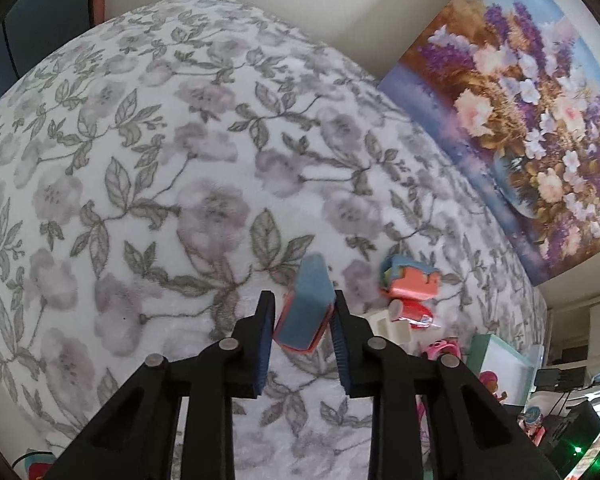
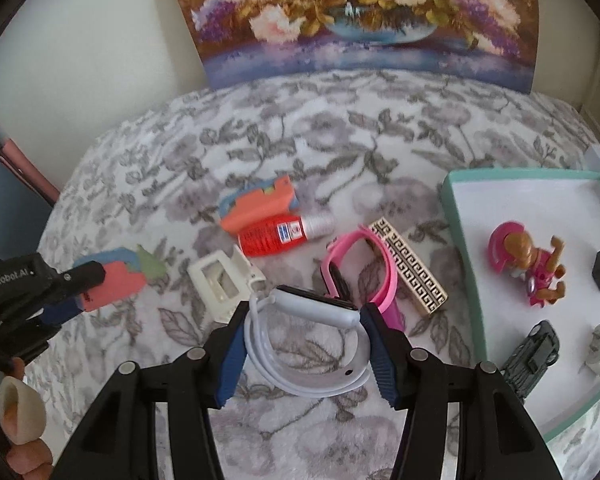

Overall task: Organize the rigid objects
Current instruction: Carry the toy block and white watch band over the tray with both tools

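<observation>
Two grips loaded: left gripper (image 1: pixel 302 330) clamps foam toy (image 1: pixel 306 310), right gripper (image 2: pixel 302 346) white watch (image 2: pixel 306 334).
Next, I judge: carry both right to the teal tray (image 2: pixel 452 200).

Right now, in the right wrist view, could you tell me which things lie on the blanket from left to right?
Left gripper holding a foam piece → white plastic holder → red tube → pink band → gold patterned bar → teal tray.
</observation>
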